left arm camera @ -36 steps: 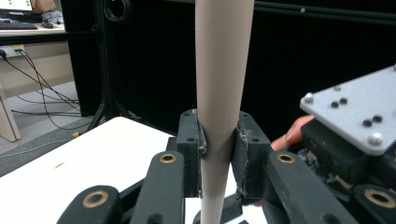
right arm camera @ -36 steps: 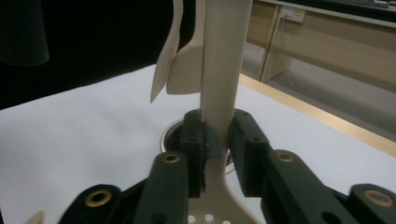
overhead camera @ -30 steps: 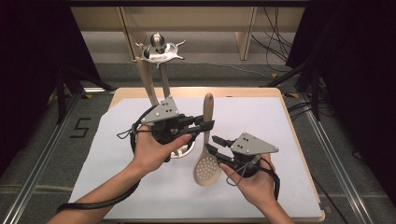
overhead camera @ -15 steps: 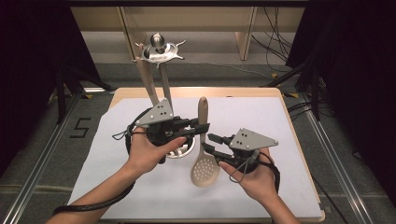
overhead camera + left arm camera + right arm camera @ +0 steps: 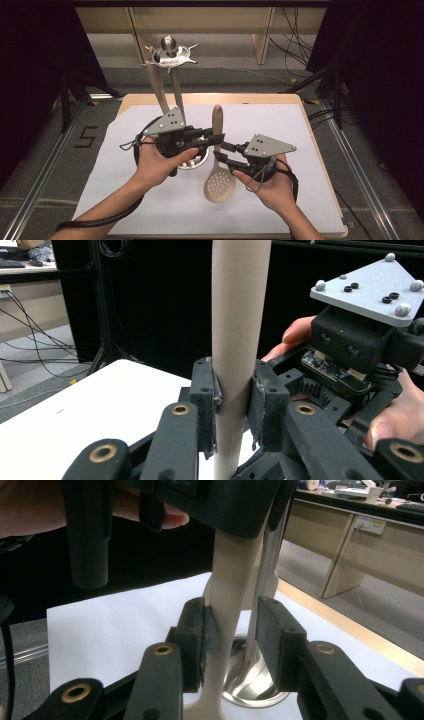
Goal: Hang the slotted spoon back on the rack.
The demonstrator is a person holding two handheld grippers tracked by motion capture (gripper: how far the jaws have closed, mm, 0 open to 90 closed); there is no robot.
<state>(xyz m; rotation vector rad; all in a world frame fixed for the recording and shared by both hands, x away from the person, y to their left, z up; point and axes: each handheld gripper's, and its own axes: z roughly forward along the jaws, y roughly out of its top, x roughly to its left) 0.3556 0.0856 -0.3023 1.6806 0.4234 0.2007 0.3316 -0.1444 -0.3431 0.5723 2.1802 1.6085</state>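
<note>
A pale wooden slotted spoon [image 5: 219, 184] stands nearly upright over the white sheet, bowl down. My left gripper [image 5: 212, 137] is shut on its handle [image 5: 237, 330], with both pads pressed against the wood. My right gripper [image 5: 223, 152] comes in from the right, and its jaws have just been closing around the spoon's neck [image 5: 227, 595]. In the right gripper view the left pad [image 5: 207, 630] lies against the neck, while the right pad stands off it with a clear gap.
A steel utensil stand rises from a round base [image 5: 194, 161] beside the spoon to a star-shaped rack [image 5: 171, 53]. A wooden utensil [image 5: 157, 90] and a steel one [image 5: 176, 92] hang from it. The white sheet [image 5: 300, 125] covers the tabletop.
The right gripper's jaws have narrowed around the spoon's neck. The spoon and both hands have shifted only slightly.
</note>
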